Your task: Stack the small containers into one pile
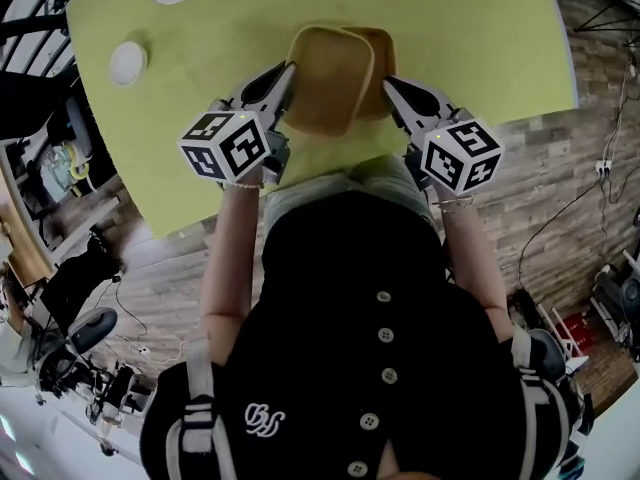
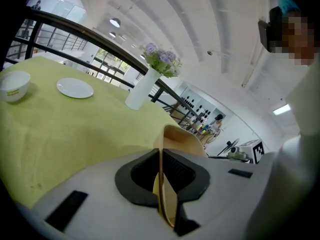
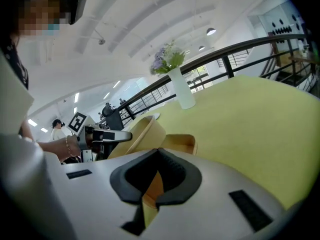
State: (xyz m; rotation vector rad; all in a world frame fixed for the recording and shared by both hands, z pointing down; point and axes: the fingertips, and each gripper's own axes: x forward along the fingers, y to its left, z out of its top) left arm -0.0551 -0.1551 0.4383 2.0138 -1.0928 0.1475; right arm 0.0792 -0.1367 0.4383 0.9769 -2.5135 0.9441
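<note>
Nesting step, seemingly, above the near edge of the bench (image 1: pixel 480 28): clamping left container (image 1: pixel 328 80) in left tool (image 1: pixel 289 72) (tilted over its neighbour), right container (image 1: pixel 382 56) in right tool (image 1: pixel 389 84). Next, likely: level, align, lower in.

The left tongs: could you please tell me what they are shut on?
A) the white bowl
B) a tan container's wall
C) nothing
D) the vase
B: in the left gripper view the thin wall of the container runs between the closed pads of the left tongs, while the bowl and vase stand far off on the table.
</note>
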